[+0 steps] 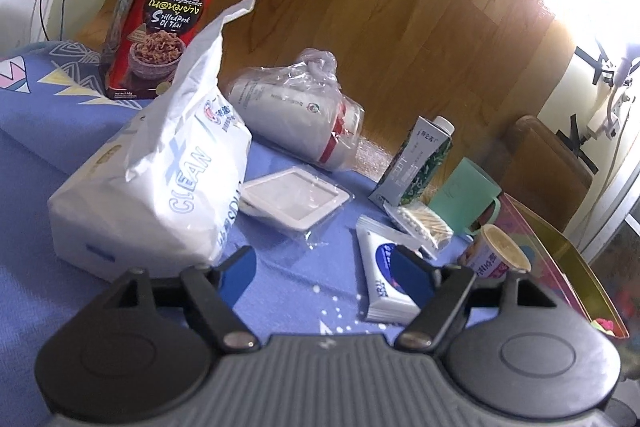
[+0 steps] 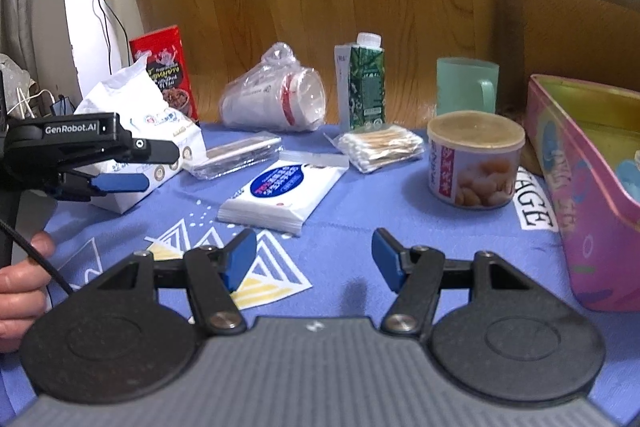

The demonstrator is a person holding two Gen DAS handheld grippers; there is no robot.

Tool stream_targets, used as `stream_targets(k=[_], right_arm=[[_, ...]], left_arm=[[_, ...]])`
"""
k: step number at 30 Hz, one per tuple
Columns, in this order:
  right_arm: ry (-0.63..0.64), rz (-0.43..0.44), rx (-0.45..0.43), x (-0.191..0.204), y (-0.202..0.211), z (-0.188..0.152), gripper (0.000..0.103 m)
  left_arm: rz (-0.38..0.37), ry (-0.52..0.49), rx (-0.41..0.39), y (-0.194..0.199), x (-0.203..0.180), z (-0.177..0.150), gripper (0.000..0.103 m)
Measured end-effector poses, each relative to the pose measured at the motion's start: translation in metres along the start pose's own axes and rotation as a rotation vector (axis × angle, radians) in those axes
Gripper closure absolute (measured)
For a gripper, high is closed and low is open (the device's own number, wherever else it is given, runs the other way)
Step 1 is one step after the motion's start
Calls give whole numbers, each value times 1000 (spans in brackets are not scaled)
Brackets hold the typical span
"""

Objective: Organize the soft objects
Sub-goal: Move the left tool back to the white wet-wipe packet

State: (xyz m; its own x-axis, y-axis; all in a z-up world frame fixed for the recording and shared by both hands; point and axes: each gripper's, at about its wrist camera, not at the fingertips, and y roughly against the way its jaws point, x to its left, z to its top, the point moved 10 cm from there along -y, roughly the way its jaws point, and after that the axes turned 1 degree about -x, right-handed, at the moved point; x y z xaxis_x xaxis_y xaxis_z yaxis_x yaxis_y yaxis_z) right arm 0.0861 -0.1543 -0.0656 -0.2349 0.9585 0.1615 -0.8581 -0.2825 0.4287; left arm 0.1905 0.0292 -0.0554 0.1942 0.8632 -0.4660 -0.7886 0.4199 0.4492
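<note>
Tissue bag (image 1: 160, 171) white, crumpled open top, "CLEAN" print, far left on blue cloth (image 1: 60, 131). Wipes pack (image 2: 280, 197) flat, center. Left gripper (image 1: 326, 277) and right gripper (image 2: 314, 259): jaws wide, empty.

Both wrist views low over the blue cloth (image 1: 304, 279), facing its far edge, sharing the wipes pack (image 2: 280, 197).

All places are told from the wipes pack (image 2: 282, 195), seen from the right wrist. It lies flat on the cloth (image 2: 360, 211). Left of it stands the tissue bag (image 2: 140, 143). Just behind lies a tray (image 2: 234, 157); further behind, bagged cups (image 2: 276, 99) and a carton (image 2: 362, 83). Right-behind lie swabs (image 2: 378, 147); right stands a can (image 2: 474, 163), then a tin box (image 2: 580, 187).
</note>
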Motion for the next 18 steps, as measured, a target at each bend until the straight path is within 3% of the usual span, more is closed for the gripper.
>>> stream_targets(k=[7,9,11,16,18], right_arm=[[35,34,-6,9,-25,22,37],[44,35,19,13,-40,27,36],[47,38,49,16,-56,29,26],[77,40,161,24,-90,15,20],[132,36,159,30,-89,12,29]], left_arm=[[10,14,-7,0,4,2,27],[11,9,3,-2,3,1,27],[8,-2,10,-3,2,0,27],[-3,-31,25,-6,-3,-3,25],[-9,-45,30,-7,-5,-4,25]])
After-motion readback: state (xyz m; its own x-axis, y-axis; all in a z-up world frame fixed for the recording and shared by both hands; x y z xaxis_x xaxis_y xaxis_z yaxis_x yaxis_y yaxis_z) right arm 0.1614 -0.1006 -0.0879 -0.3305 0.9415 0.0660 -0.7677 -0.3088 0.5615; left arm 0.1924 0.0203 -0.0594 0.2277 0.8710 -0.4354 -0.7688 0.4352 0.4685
